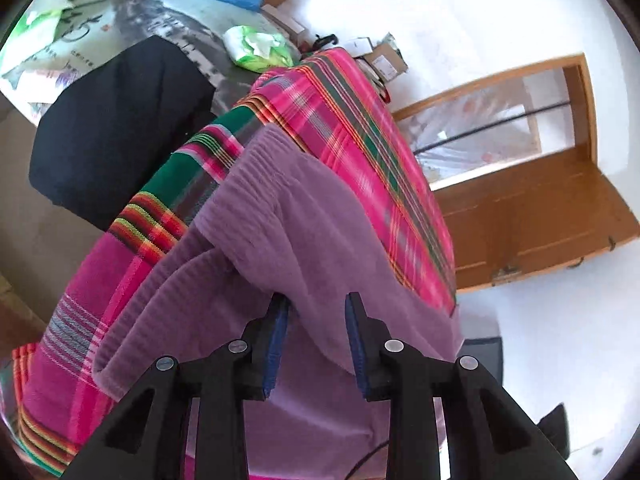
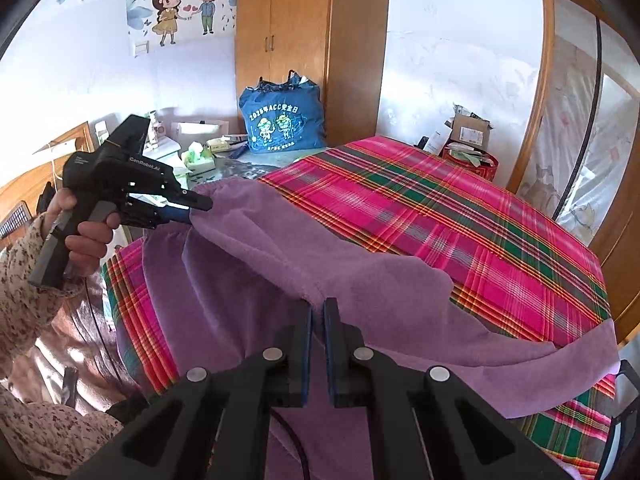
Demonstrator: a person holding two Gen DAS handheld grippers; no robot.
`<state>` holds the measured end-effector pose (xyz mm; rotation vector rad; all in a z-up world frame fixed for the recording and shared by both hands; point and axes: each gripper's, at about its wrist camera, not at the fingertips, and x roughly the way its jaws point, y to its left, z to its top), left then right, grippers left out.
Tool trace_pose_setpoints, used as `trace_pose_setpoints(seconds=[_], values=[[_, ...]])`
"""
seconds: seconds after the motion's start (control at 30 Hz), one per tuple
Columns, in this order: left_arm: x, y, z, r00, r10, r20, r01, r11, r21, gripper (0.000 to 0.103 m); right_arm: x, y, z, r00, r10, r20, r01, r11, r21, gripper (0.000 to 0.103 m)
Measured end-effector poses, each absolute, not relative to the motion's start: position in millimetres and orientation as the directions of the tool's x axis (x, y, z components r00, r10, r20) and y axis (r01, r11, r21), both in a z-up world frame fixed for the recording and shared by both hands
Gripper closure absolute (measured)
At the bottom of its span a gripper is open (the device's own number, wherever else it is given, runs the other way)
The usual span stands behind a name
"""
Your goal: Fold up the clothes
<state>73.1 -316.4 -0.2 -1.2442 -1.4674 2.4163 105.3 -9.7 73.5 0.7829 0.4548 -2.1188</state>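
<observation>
Purple trousers (image 1: 288,216) on plaid cloth (image 1: 360,112), mid-fold.
Left wrist view: left gripper (image 1: 316,312) parted, nothing pinched, fabric edge between pads; risk of the fold slumping back.
Right wrist view: right gripper (image 2: 318,312) nearly closed on the crotch fold; waistband at far left, legs trailing right; tugging could skew the lay.
</observation>
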Motion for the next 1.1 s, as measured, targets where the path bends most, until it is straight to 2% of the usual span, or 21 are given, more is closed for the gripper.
trace_pose_setpoints(seconds=[0.27,0.4,0.47,0.5,0.53,0.67,1.1], values=[[67,-329,-9,-0.698,0.429,-0.573,0.397,-0.433,-0.809,0.073,103,-7,71,-0.472,-0.575,-0.668,0.792,-0.609,-0.035,0.097],[68,-326,-8,-0.705,0.406,-0.582,0.399,-0.452,-0.798,0.075,103,-8,69,-0.469,-0.575,-0.670,0.791,-0.611,-0.030,0.097],[69,-325,-7,-0.703,0.393,-0.593,0.402,-0.469,-0.787,0.082,103,-8,69,-0.469,-0.574,-0.671,0.790,-0.613,-0.028,0.097],[69,-325,-6,-0.702,0.385,-0.599,0.404,-0.478,-0.780,0.091,103,-8,68,-0.468,-0.574,-0.672,0.789,-0.613,-0.026,0.097],[70,-325,-4,-0.698,0.374,-0.610,0.408,-0.492,-0.769,0.095,103,-8,68,-0.469,-0.573,-0.672,0.789,-0.614,-0.028,0.097],[73,-323,4,-0.701,0.348,-0.622,0.406,-0.523,-0.750,0.097,105,-8,69,-0.476,-0.570,-0.670,0.785,-0.618,-0.031,0.097],[92,-321,42,-0.760,0.309,-0.572,0.349,-0.548,-0.760,0.100,111,-3,75,-0.496,-0.569,-0.656,0.778,-0.627,-0.043,0.097]])
